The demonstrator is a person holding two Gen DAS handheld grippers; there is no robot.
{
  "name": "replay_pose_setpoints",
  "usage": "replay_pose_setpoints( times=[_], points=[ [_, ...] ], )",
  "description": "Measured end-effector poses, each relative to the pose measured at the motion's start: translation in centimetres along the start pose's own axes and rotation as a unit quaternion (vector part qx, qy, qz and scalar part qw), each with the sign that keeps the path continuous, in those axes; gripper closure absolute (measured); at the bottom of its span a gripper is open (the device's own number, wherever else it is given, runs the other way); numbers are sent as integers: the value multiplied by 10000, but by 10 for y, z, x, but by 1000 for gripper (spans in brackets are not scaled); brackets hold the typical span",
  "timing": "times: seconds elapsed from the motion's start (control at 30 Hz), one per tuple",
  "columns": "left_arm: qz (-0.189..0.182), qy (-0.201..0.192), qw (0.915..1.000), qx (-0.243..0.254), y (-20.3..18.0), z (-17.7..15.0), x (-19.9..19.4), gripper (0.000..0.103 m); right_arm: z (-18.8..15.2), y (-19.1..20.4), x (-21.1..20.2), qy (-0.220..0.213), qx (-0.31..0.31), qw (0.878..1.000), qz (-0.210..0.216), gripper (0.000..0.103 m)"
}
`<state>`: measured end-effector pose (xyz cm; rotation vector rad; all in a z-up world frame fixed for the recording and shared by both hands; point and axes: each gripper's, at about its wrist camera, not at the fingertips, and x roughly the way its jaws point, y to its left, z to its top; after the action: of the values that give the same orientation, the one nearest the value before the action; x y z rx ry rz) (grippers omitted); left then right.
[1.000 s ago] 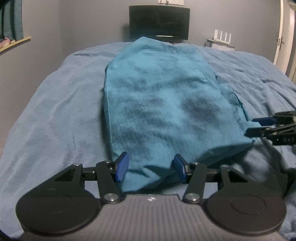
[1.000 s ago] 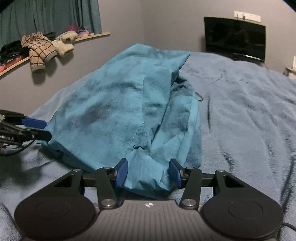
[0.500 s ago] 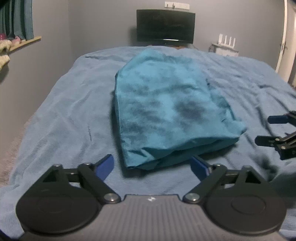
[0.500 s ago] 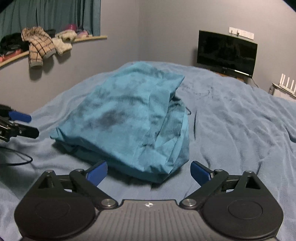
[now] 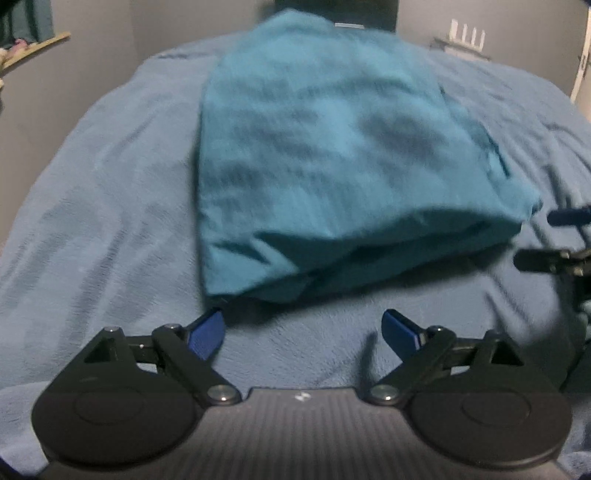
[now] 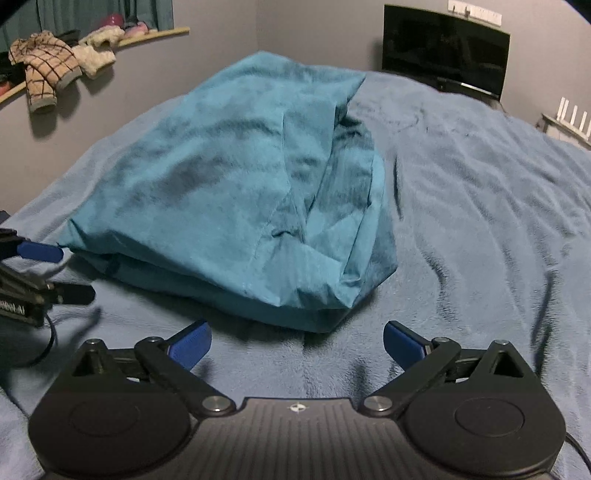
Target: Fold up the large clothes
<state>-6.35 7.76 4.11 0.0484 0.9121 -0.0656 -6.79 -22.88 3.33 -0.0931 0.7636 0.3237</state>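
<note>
Both grippers hang over the near part of the bed: the left gripper (image 5: 303,328) has its jaws spread wide with only blanket between them, and the right gripper (image 6: 297,341) has its jaws opening, also with nothing between them, just short of the cloth's near edge.

Largest is the bed (image 6: 480,206), covered edge to edge by a blue-grey fleece blanket with soft creases. On its middle lies the teal garment (image 5: 332,140), folded into a long thick bundle whose long axis runs from the near edge of the bed towards the far edge; its bulky folded end faces the grippers. The left view is blurred, so the layers there are hard to count.

Grey walls surround the bed. A dark screen (image 6: 445,48) stands beyond the far edge, and a shelf (image 6: 155,35) on the side wall carries checked and fluffy clothes (image 6: 42,66).
</note>
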Motion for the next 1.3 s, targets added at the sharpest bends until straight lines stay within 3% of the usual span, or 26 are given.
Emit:
replay_pose_setpoints(
  times=[0.3,0.77,1.3],
  points=[
    [-23,175,9998,-64,2,-5,18,7,-5,7,43,532,-199,9983,-114,2],
    [-61,182,9998,4,-3,-4,20,2,-8,9,39,387,-190,9990,-138,0],
    [-191,-264,9993,193,-13,-2,-1,2,-9,4,20,-24,-86,9999,-108,0]
  ],
)
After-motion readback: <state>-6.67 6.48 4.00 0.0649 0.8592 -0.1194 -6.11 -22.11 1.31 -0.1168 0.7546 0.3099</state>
